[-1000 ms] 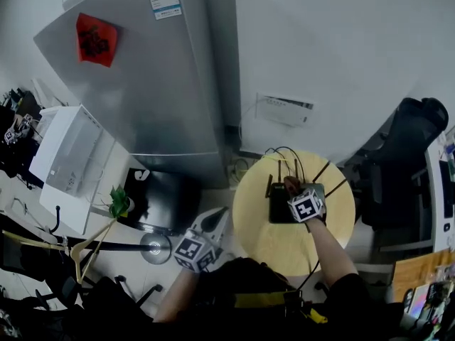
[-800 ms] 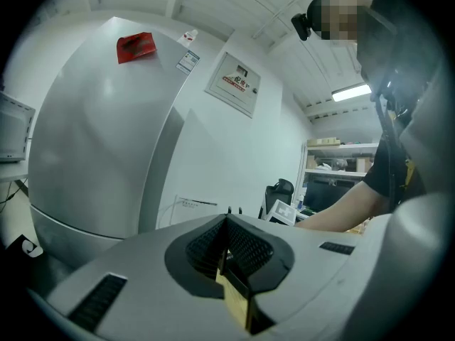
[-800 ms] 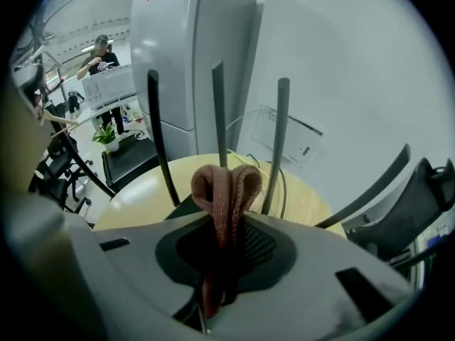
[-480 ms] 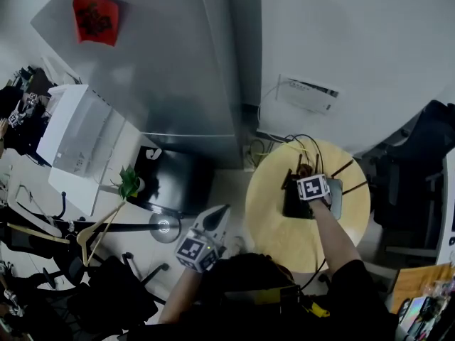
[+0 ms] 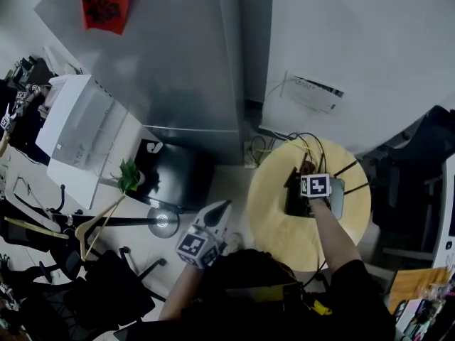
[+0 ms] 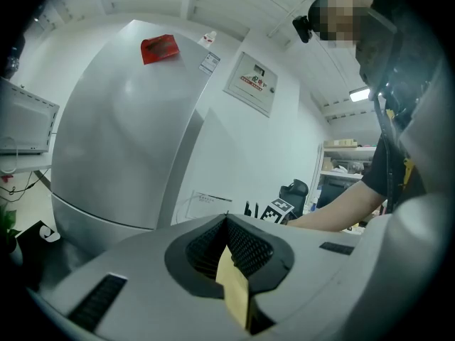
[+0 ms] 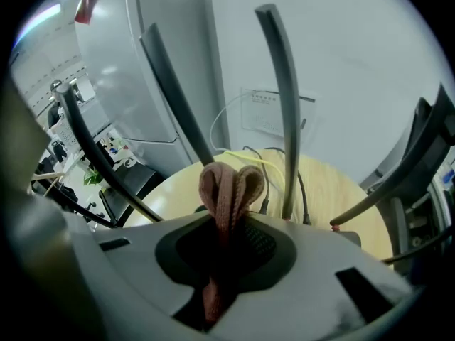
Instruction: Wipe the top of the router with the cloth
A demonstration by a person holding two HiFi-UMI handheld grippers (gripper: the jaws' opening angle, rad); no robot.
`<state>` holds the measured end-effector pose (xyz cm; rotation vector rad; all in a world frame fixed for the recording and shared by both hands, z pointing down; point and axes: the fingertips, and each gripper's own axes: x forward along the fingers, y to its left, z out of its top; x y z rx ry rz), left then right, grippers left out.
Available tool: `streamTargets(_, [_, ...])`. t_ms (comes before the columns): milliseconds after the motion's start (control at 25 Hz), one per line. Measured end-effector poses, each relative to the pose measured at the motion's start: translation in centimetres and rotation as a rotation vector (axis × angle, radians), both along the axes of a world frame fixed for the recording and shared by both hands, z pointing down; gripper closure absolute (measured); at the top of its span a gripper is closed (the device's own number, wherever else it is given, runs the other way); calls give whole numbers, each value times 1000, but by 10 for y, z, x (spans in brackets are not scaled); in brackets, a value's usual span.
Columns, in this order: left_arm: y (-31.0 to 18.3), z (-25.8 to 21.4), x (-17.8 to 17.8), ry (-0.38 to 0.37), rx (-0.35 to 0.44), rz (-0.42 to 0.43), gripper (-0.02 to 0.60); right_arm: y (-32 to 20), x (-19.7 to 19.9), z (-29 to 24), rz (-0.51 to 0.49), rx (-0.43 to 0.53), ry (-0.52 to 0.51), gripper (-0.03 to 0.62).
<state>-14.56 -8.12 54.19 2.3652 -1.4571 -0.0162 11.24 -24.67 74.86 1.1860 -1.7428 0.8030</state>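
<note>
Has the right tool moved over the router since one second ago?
Yes. Judged against the router, the right tool with the cloth slid forward, toward the antennas.

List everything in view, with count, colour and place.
table: one, pale wood, round, by the wall
router: one, black, antennas raised, on the table
cloth: one, brownish pink, folded, held over the router
cables: several, black and yellow, table's far edge
fridge: one, silver, left of the table
red paper: one, on the fridge door
plant: one, green, floor at left
office chair: one, black, right of the table
right gripper: shut on the cloth
left gripper: jaws together, left of the table
</note>
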Motion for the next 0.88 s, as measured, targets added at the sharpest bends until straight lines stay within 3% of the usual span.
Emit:
streamTargets(560, [1,-20,15,13,47,59,581,2,-9,-64,-17,166,-39,531])
streamTargets(880, [8,-18,13,12,71,81,581,-1,-20,-104,-6,256,-123,531])
